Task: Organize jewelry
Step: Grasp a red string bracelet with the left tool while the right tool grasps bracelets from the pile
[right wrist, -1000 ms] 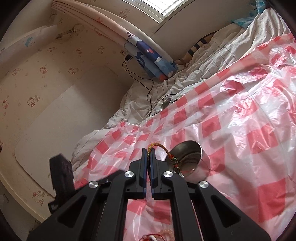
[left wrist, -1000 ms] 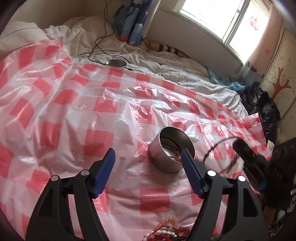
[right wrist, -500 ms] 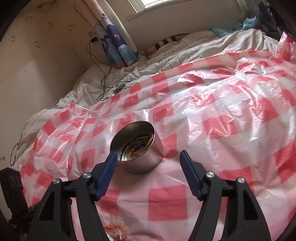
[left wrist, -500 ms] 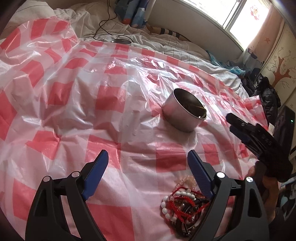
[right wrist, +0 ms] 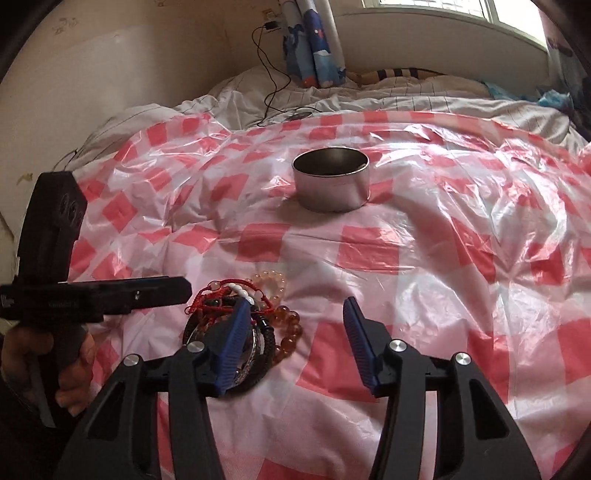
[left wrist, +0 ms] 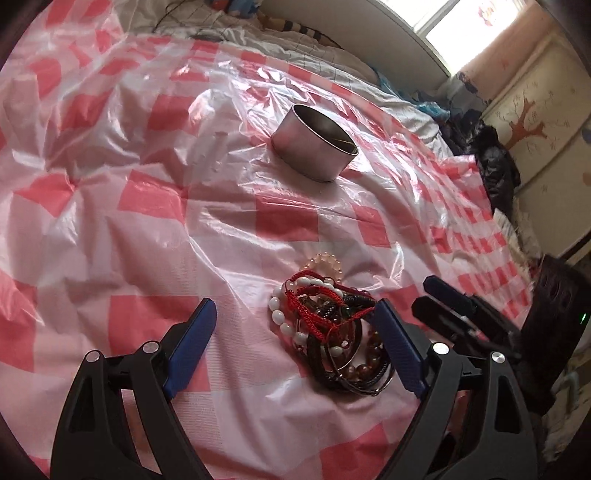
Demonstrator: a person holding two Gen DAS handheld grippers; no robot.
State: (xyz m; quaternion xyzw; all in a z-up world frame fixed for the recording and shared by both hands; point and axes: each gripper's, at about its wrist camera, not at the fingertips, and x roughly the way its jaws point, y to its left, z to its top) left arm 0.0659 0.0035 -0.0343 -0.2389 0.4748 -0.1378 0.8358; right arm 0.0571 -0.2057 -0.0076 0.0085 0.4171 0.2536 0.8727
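A tangled pile of bracelets, with white beads, red cord and amber beads, lies on the red-checked plastic sheet. It also shows in the right wrist view. A round metal tin stands farther back, open at the top; it also shows in the right wrist view. My left gripper is open and empty, its right finger beside the pile. My right gripper is open and empty, its left finger over the pile's edge. The right gripper appears at the right of the left wrist view.
The sheet covers a bed with a rumpled white duvet. A black charger cable runs across the bedding at the back. A window and a wall stand beyond. Dark clothes lie at the bed's right side.
My right gripper opened and dropped the orange-beaded bracelet into the tin. Both grippers then drew back from the tin to the bracelet pile.
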